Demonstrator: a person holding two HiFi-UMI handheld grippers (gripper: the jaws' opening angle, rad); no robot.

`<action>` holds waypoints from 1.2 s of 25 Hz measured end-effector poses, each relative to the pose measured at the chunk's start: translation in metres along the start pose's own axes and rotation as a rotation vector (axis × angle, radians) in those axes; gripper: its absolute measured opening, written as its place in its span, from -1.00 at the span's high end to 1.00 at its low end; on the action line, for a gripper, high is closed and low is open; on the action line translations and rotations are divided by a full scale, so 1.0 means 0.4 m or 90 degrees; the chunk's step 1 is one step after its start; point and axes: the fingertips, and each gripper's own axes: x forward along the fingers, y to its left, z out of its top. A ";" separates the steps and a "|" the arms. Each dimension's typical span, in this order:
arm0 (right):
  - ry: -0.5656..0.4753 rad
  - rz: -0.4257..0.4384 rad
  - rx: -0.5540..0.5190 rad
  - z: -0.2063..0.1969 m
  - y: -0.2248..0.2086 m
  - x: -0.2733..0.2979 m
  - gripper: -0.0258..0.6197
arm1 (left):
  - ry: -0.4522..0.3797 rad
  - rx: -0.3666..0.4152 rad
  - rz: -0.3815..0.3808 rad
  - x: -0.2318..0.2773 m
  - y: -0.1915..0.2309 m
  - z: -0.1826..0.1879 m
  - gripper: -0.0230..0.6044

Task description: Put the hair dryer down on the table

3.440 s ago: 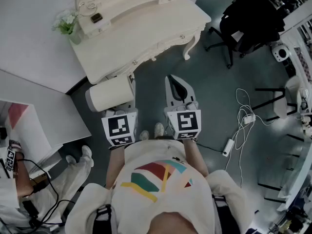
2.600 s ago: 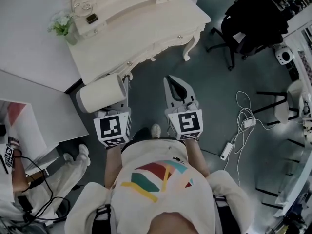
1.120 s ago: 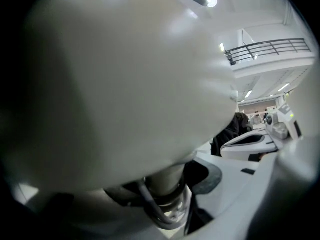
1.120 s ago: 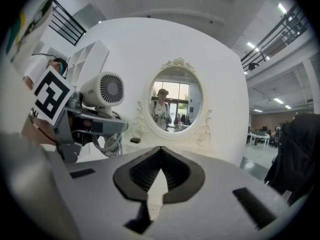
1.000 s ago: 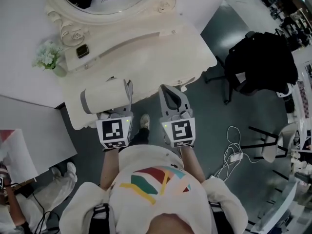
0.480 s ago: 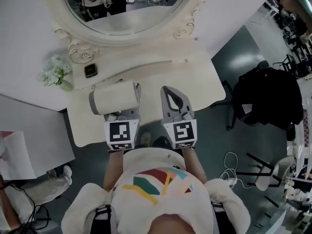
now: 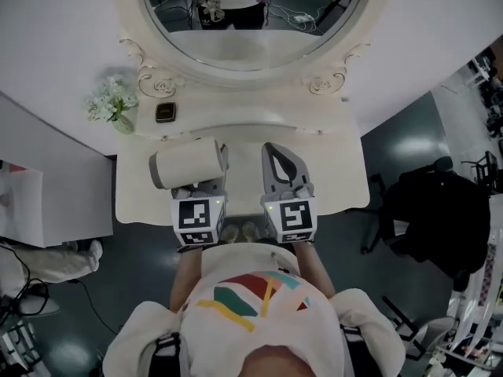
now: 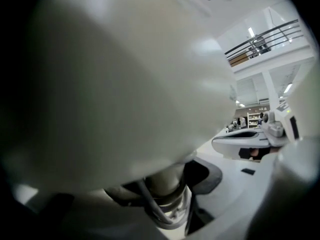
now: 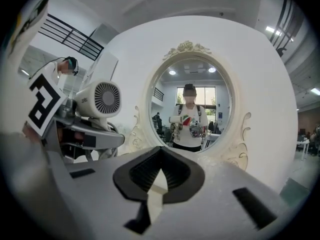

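A white hair dryer [image 7: 185, 164] lies crosswise in my left gripper [image 7: 206, 171], barrel pointing left, above the cream dressing table [image 7: 334, 179]. The left gripper is shut on its handle. In the left gripper view the dryer's body [image 8: 115, 84] fills most of the picture, and its handle end with the cord [image 8: 165, 204] sits between the jaws. In the right gripper view the hair dryer [image 9: 100, 100] shows its rear grille at the left. My right gripper [image 7: 273, 149] hovers beside it over the tabletop, jaws shut with nothing in them; its pads [image 9: 150, 171] meet.
An oval mirror [image 7: 251, 14] in a carved frame stands at the table's back. A small vase of flowers [image 7: 114, 108] and a small dark object [image 7: 165, 112] sit at the back left. A black chair [image 7: 440, 210] stands to the right on the floor.
The person has walked up to the dressing table. Both grippers, earlier over the floor in front of it, now hang above the tabletop. The left still holds the hair dryer.
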 end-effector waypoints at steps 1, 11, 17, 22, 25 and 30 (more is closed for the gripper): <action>-0.004 0.007 0.001 0.001 -0.008 0.007 0.93 | 0.003 -0.002 0.011 0.005 0.003 -0.002 0.27; -0.006 0.047 0.011 -0.017 -0.030 0.040 0.93 | 0.045 -0.001 0.062 0.027 0.007 -0.036 0.27; -0.005 0.055 0.014 -0.021 -0.025 0.049 0.93 | 0.072 -0.009 0.063 0.034 0.007 -0.061 0.27; 0.007 0.056 0.014 -0.032 -0.020 0.049 0.93 | 0.187 -0.027 0.049 0.061 0.016 -0.153 0.27; 0.020 0.051 0.018 -0.051 -0.025 0.047 0.93 | 0.258 -0.034 0.038 0.081 0.021 -0.218 0.27; 0.047 0.049 0.026 -0.091 -0.015 0.046 0.93 | 0.342 -0.051 0.022 0.101 0.044 -0.326 0.27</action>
